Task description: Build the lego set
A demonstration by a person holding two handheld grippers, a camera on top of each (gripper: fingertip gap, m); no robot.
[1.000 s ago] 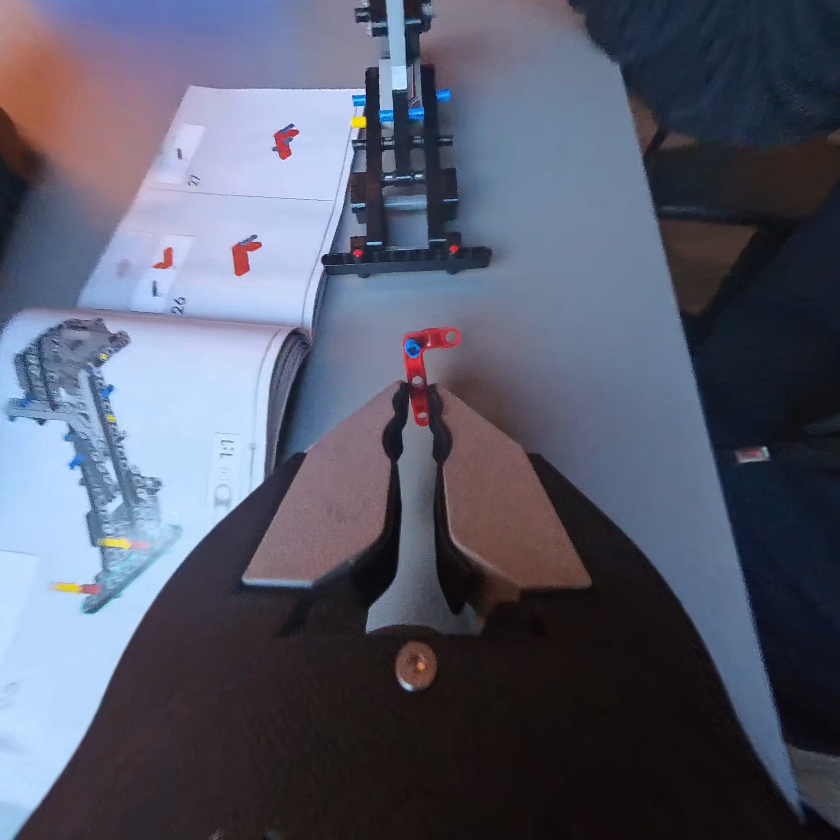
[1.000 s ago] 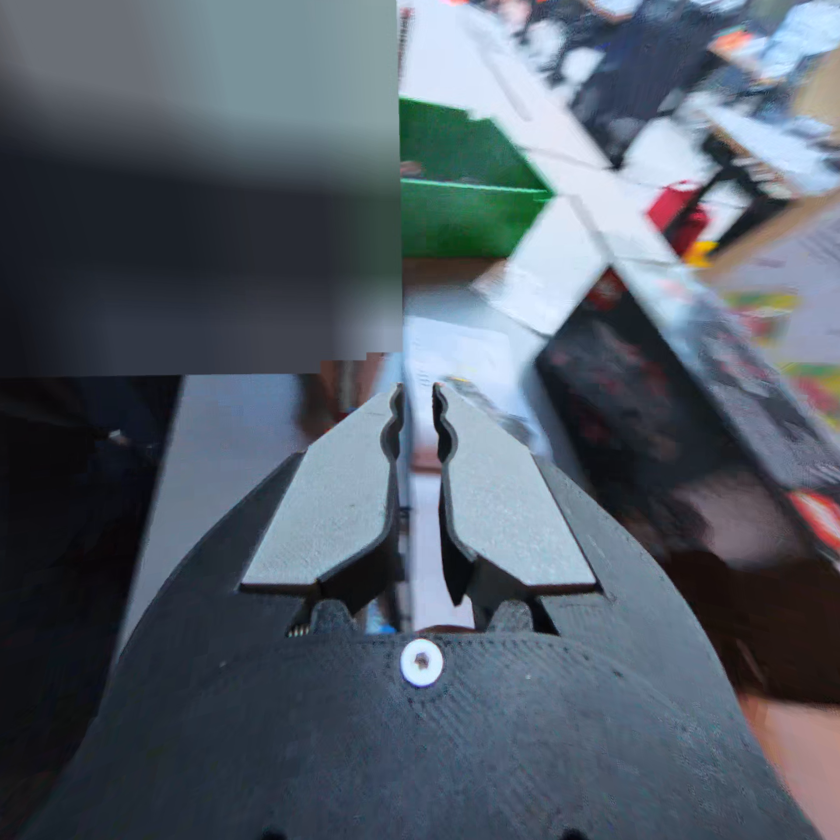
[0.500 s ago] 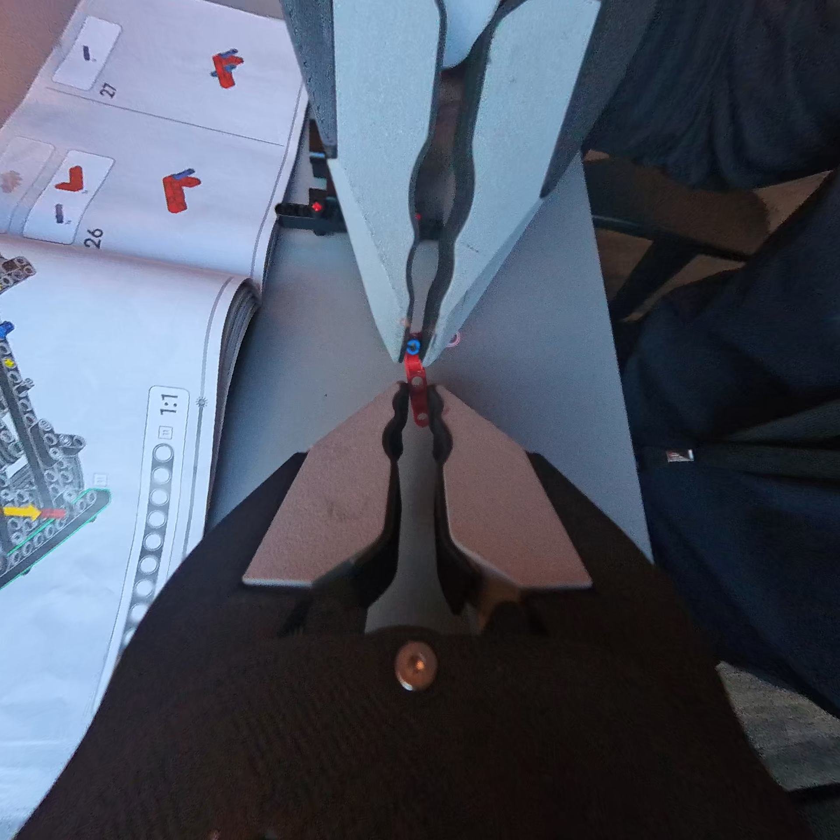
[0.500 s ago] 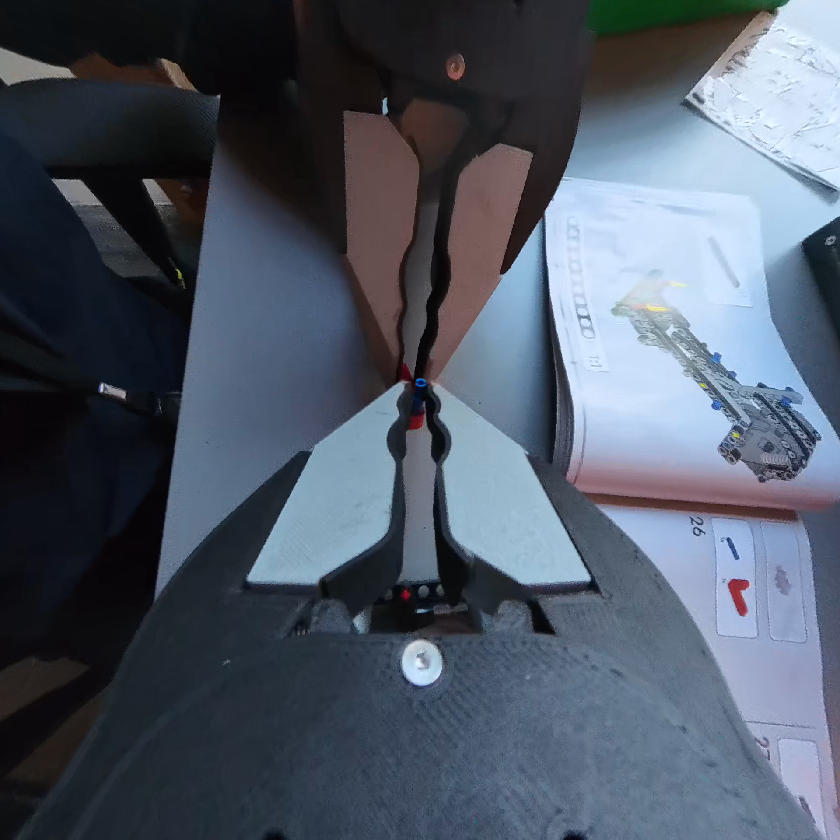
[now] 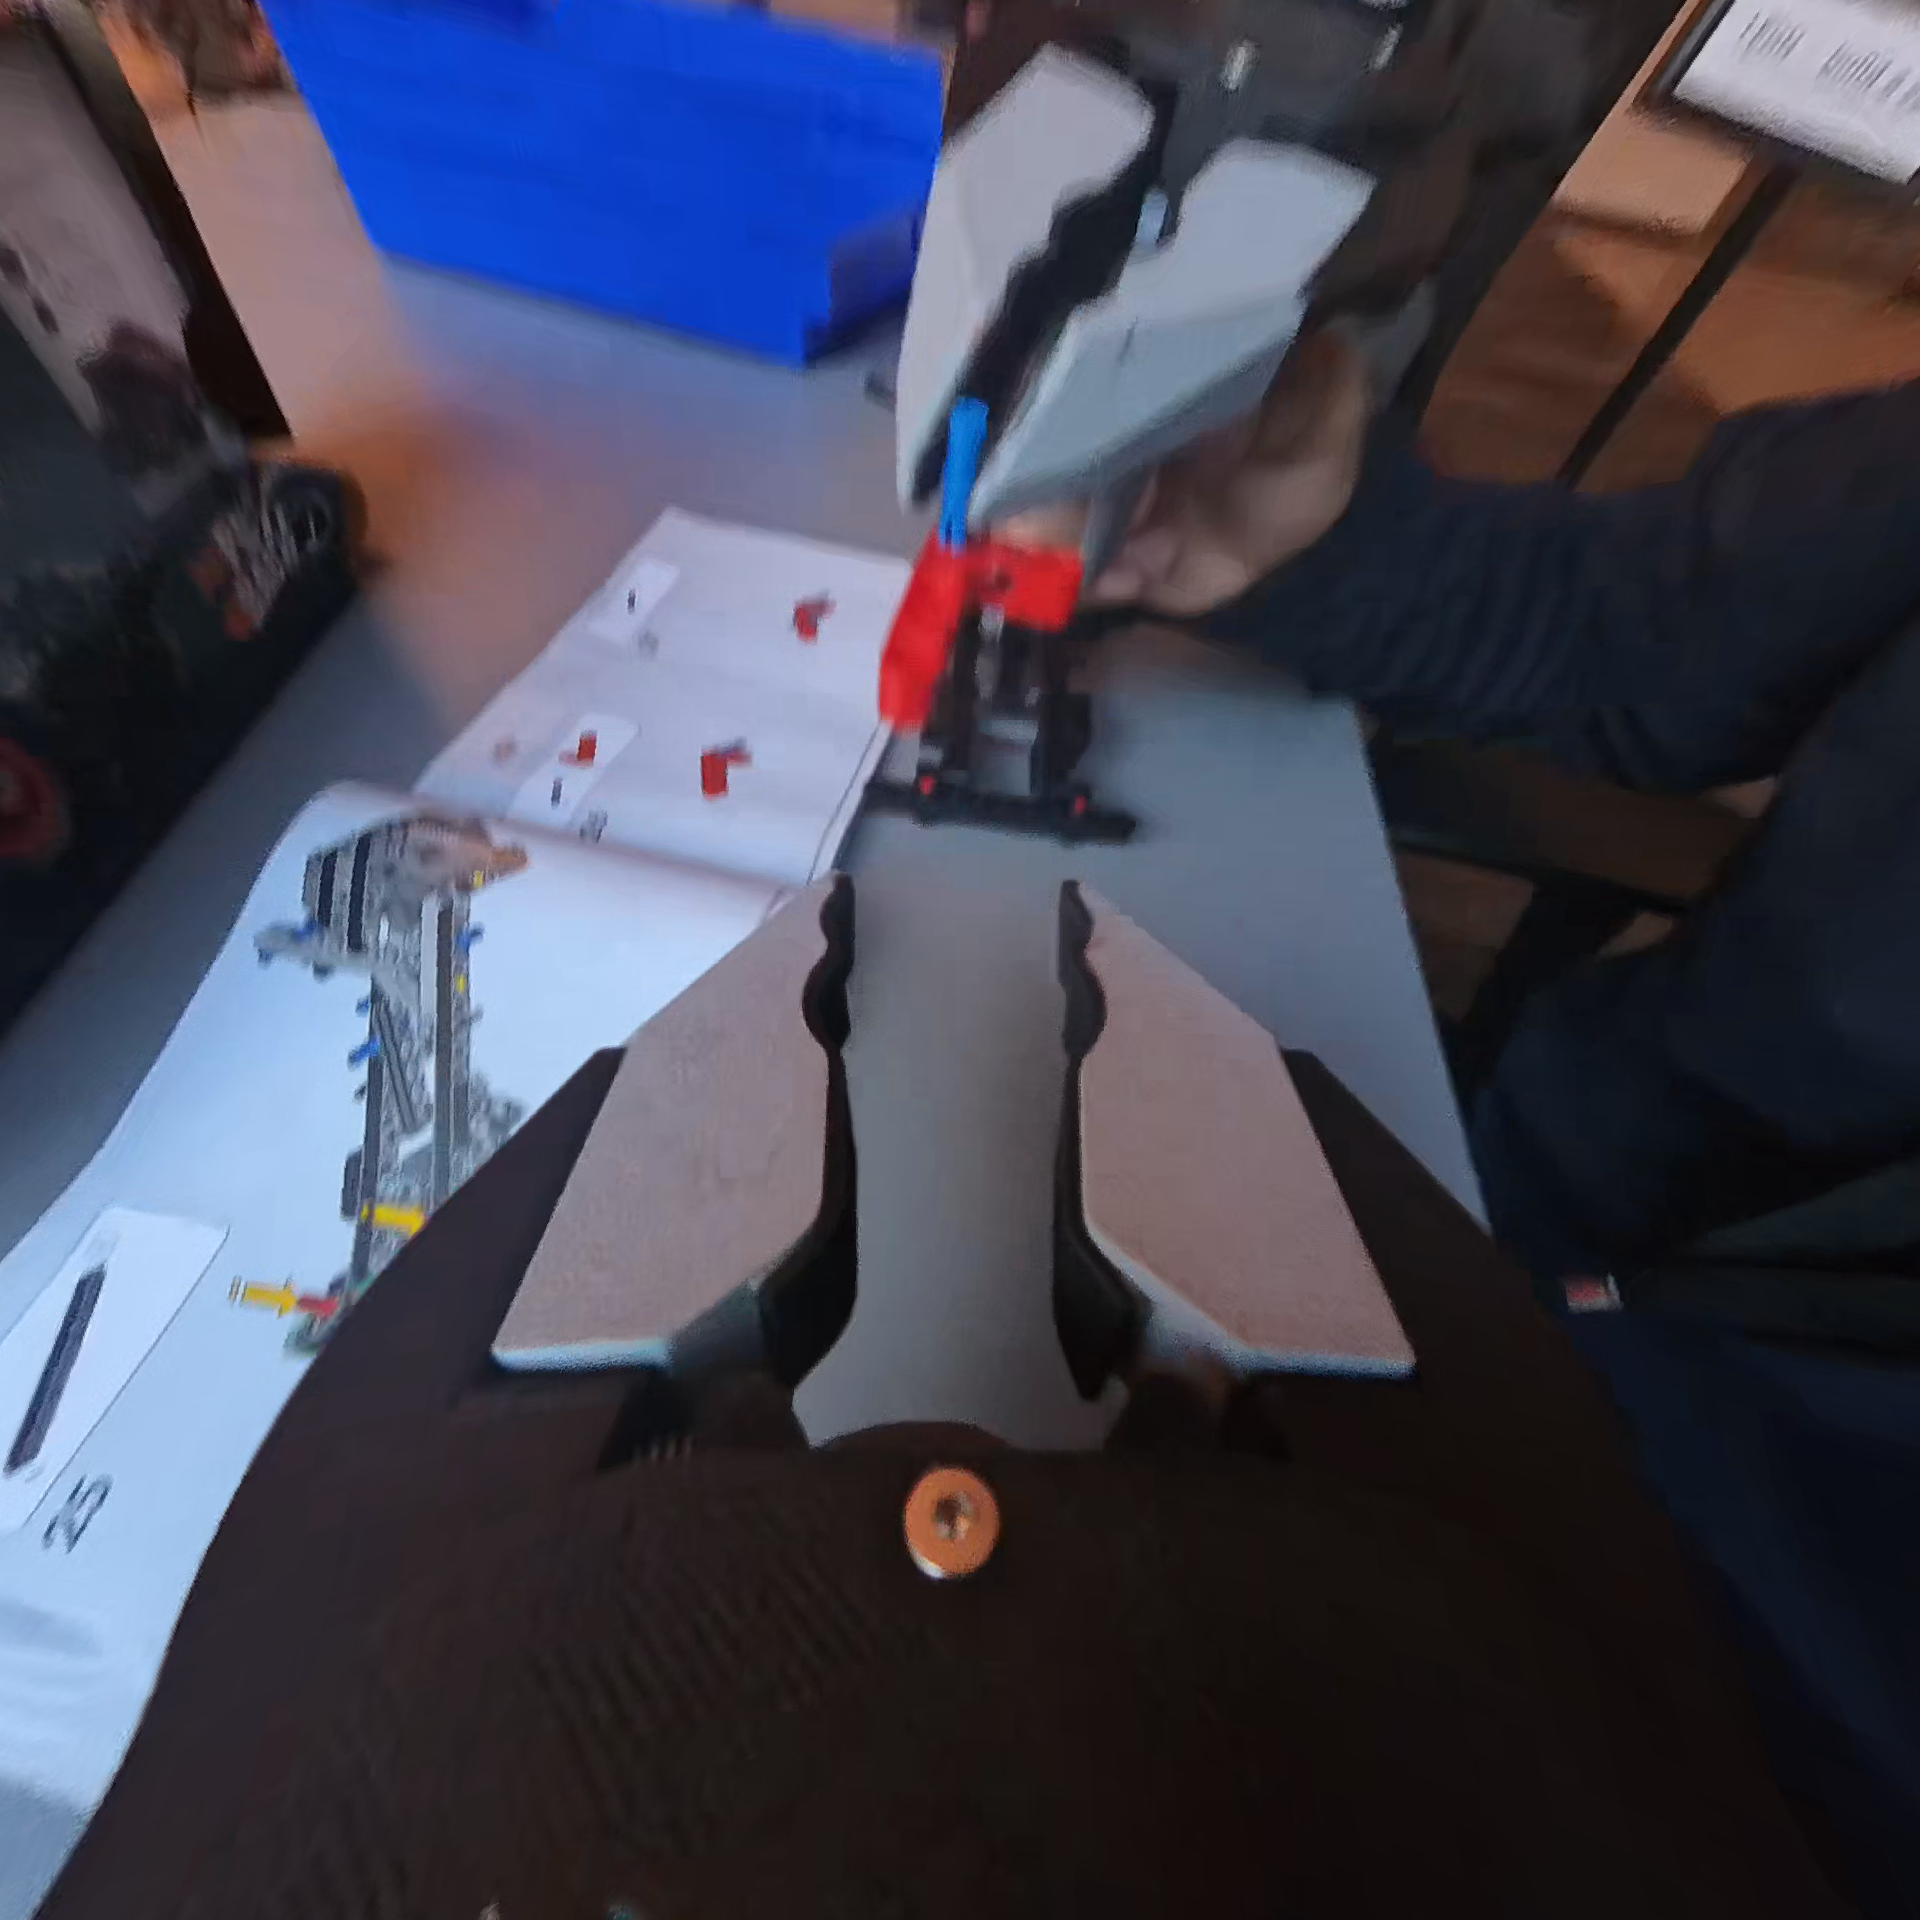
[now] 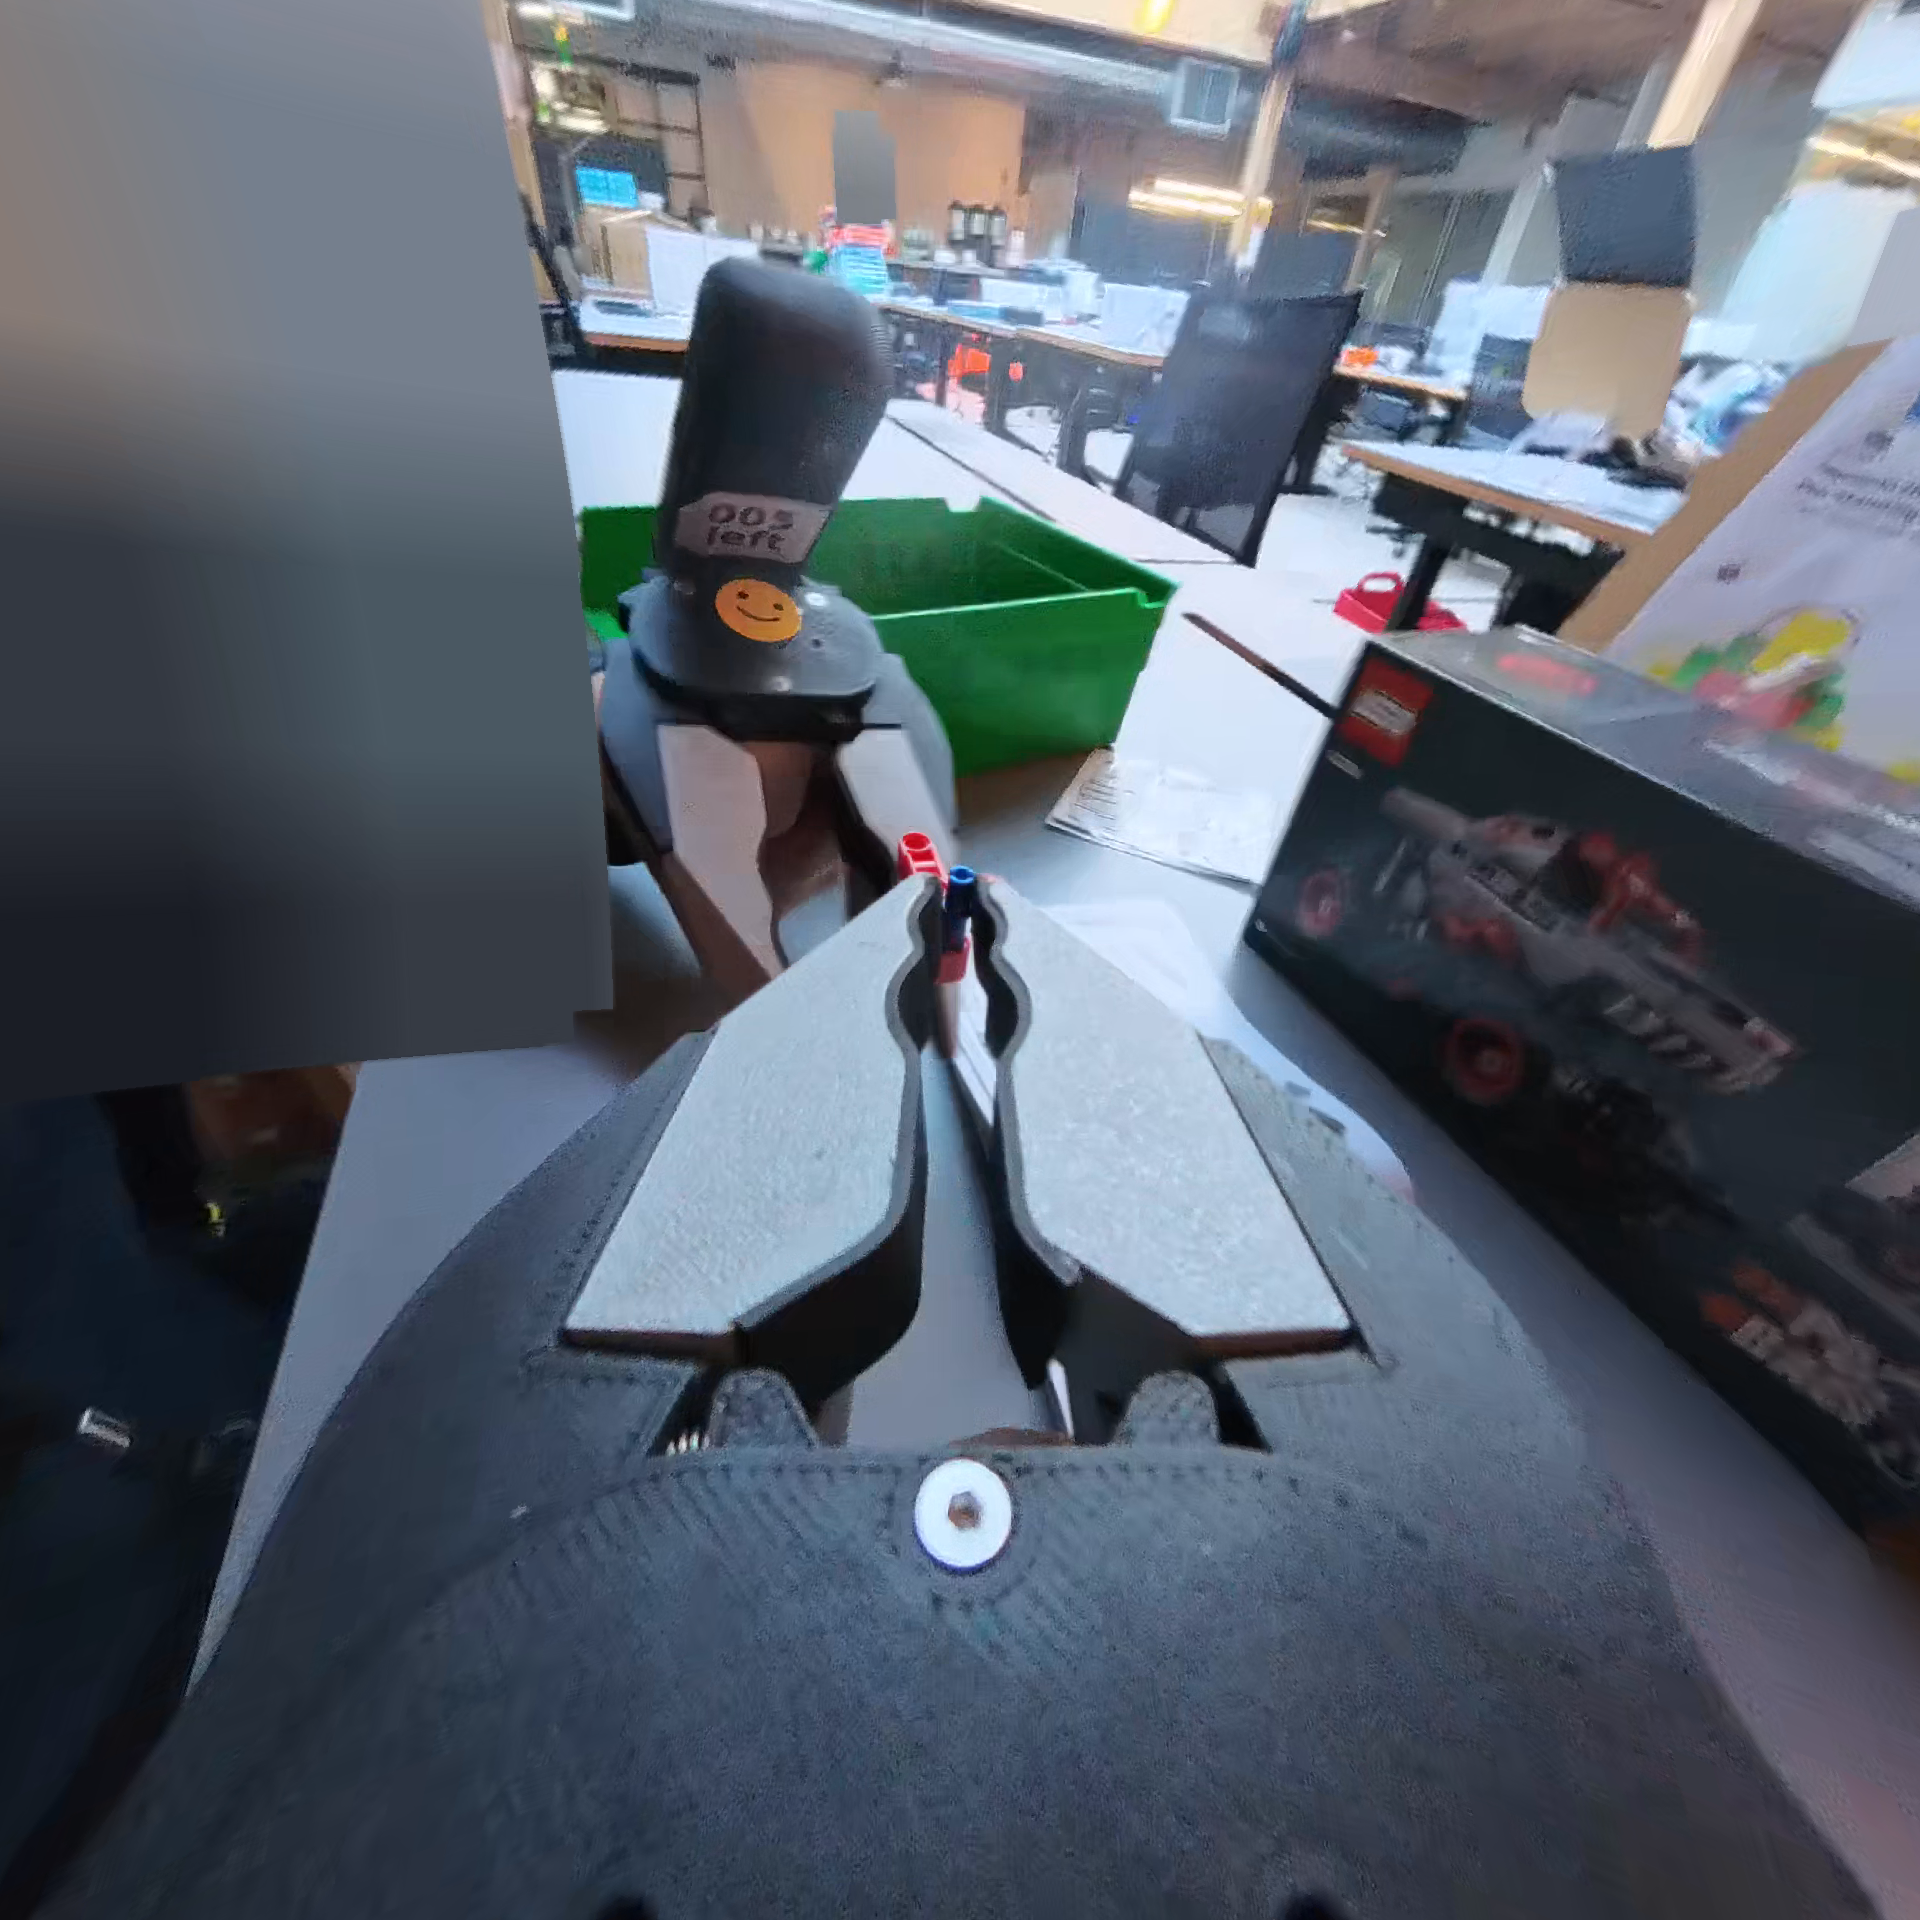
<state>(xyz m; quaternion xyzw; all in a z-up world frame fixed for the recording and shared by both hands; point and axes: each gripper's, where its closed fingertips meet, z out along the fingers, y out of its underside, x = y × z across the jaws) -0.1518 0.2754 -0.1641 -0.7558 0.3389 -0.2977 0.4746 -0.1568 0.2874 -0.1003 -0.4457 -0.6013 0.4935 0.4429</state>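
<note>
Spread apart and empty, the left gripper (image 5: 951,904) hangs above the grey table (image 5: 1226,935). Beyond it, the right gripper (image 6: 958,894) pinches a blue pin (image 6: 958,902) carrying the red L-shaped piece (image 5: 961,613), above the black lego frame (image 5: 1003,758) beside the open instruction booklet (image 5: 665,727).

An open-plan workshop: long cluttered workbenches (image 6: 1039,343) (storage bins (image 6: 997,613) too), office chairs (image 6: 1226,405).

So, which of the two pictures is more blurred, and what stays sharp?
Left wrist view: motion blur smears the instruction booklet, the blue bin and the right gripper. Right wrist view: much sharper, the green bin and the set's box are crisp; wide-angle bending at the edges.
</note>
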